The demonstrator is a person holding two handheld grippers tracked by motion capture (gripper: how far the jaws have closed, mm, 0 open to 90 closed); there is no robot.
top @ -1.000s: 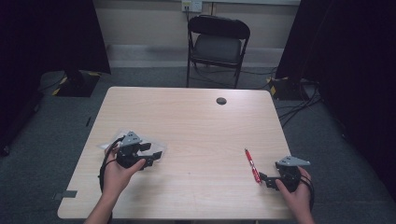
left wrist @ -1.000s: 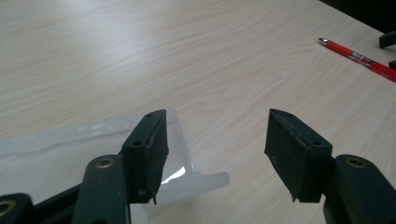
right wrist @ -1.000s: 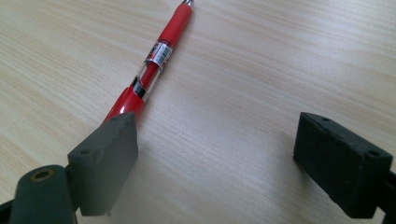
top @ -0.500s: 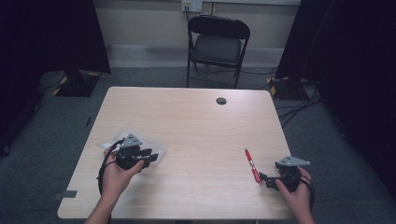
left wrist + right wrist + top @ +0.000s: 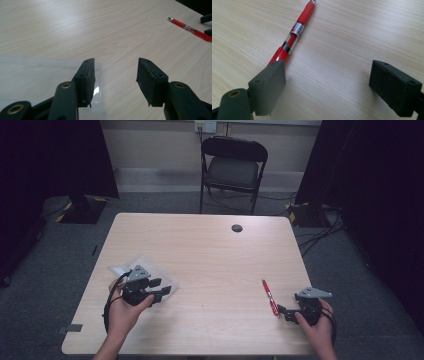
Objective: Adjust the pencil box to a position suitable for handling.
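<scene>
On the pale wooden table (image 5: 210, 250), the clear, flat plastic bag (image 5: 142, 270) lay at about eight o'clock of the tabletop, under the left gripper (image 5: 162, 292). Seen along the left gripper (image 5: 115, 75) itself, its jaws had just been opening and stood apart, released, with bare wood between them and the bag's corner (image 5: 50, 72) beneath the jaw on that view's left. The slim red plastic pen (image 5: 270, 297) lay at about four o'clock. The right gripper (image 5: 281, 312) rested just beside its near end, jaws spread wide and released, one jaw covering the pen's tail (image 5: 294, 35).
</scene>
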